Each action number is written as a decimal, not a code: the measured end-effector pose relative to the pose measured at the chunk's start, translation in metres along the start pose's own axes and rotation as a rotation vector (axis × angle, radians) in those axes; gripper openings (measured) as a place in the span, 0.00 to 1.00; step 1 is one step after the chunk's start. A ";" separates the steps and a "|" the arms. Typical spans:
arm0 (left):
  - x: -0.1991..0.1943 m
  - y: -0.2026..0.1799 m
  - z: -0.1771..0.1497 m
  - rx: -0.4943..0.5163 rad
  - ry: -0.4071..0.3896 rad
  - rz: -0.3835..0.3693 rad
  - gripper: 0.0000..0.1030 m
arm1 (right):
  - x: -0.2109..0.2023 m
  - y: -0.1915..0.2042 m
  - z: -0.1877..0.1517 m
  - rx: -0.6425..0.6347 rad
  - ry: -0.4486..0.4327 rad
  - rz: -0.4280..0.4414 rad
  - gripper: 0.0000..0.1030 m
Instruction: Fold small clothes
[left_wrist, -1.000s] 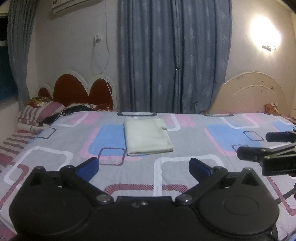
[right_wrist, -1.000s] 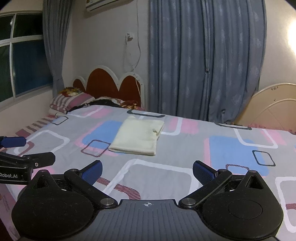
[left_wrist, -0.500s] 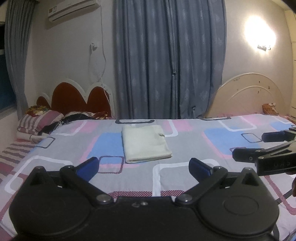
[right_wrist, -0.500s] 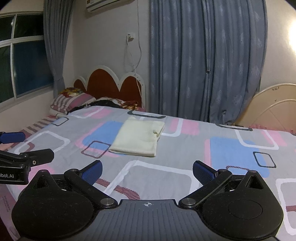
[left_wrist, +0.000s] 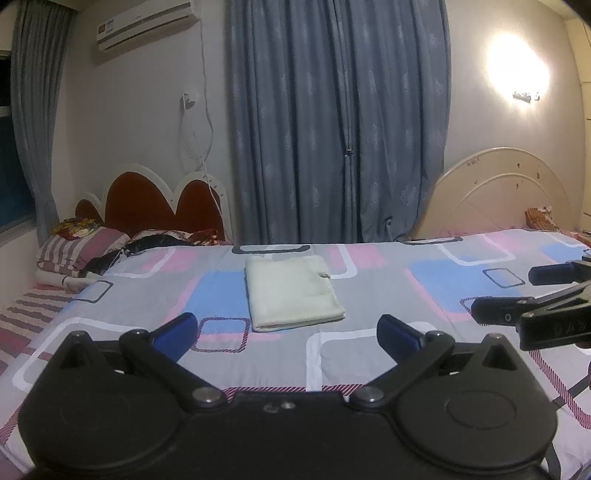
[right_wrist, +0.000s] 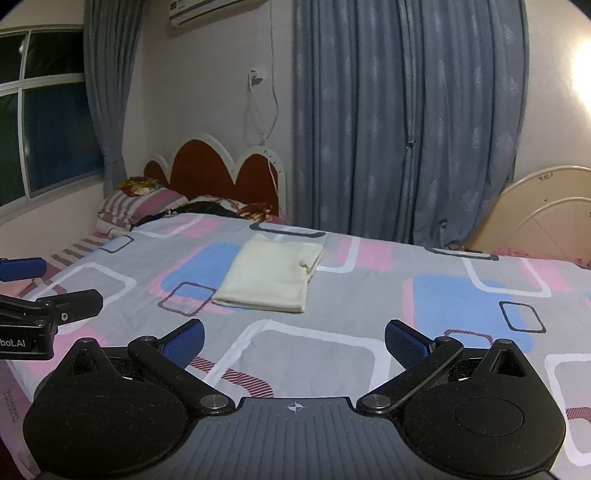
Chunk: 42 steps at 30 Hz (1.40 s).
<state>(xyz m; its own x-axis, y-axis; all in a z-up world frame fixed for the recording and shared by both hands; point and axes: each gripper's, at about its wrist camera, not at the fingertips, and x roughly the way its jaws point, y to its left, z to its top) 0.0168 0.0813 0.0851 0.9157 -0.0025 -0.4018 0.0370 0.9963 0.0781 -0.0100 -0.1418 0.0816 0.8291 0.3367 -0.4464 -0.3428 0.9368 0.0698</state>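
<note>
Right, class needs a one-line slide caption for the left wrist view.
Open left gripper hangs above the patterned bed, facing a folded cream garment; right gripper at the edge.

Cloth (left_wrist: 293, 291): cream, folded into a flat rectangle
Place: on the bedsheet (left_wrist: 369, 350), ahead of me, toward the curtain (left_wrist: 336, 122)

The black left gripper with blue finger pads (left_wrist: 286, 334) fills the view at six o'clock, its jaws spread wide and holding nothing. Just past it, toward twelve o'clock, a cream cloth folded into a neat rectangle (left_wrist: 293, 293) lies flat on the grey bedsheet patterned with blue, pink and white rounded squares (left_wrist: 369, 354). At three o'clock the black right gripper (left_wrist: 504, 293) juts in sideways over the sheet, its fingers apart. Blue-grey pleated curtains (left_wrist: 336, 122) hang at twelve o'clock, and a red scalloped headboard with white trim (left_wrist: 155, 206) stands at ten o'clock.
</note>
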 end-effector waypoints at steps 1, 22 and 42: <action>0.000 0.000 0.000 0.003 0.000 0.000 1.00 | 0.000 0.000 0.000 0.000 0.000 0.000 1.00; 0.000 -0.001 0.005 -0.003 -0.005 0.009 1.00 | -0.002 -0.001 -0.002 -0.007 -0.001 -0.004 1.00; 0.000 -0.007 0.003 0.002 -0.002 0.001 1.00 | -0.003 -0.003 0.000 0.001 0.010 -0.005 1.00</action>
<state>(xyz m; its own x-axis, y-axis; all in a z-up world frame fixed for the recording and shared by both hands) 0.0180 0.0741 0.0875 0.9167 -0.0022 -0.3996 0.0373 0.9961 0.0803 -0.0115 -0.1453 0.0827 0.8263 0.3312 -0.4556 -0.3385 0.9385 0.0683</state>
